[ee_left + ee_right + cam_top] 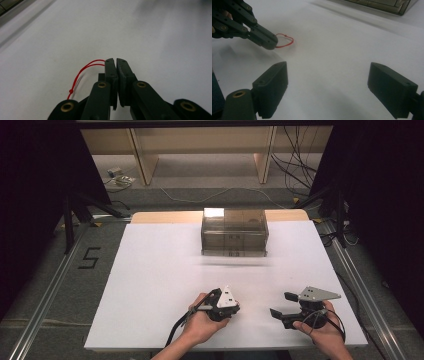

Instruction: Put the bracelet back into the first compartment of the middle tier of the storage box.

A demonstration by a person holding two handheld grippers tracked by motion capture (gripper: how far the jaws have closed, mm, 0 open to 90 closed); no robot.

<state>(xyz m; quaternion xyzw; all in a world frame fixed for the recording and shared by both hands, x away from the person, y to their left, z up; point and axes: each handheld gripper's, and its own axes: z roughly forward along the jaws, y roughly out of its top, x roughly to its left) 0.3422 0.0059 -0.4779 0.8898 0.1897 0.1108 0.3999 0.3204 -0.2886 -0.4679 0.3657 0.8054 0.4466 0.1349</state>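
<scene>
A: How will the red loop handle?

B: It looks like thin cord: light, limp, knotted at one end. It lies near the table's front edge, pinched at its far end by the left gripper, jaws together on it. Best held there or at the knot.

A: The right gripper?

B: Jaws wide apart, empty, just beside it.

A: Any writing?

B: A "5" on the floor, left of the table; nothing readable on the box at the back edge.

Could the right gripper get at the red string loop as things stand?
Probably yes. The right gripper stands open, with bare white table between it and the red string loop. One end of the loop is pinched in the shut left gripper, but its knotted end lies free.
</scene>
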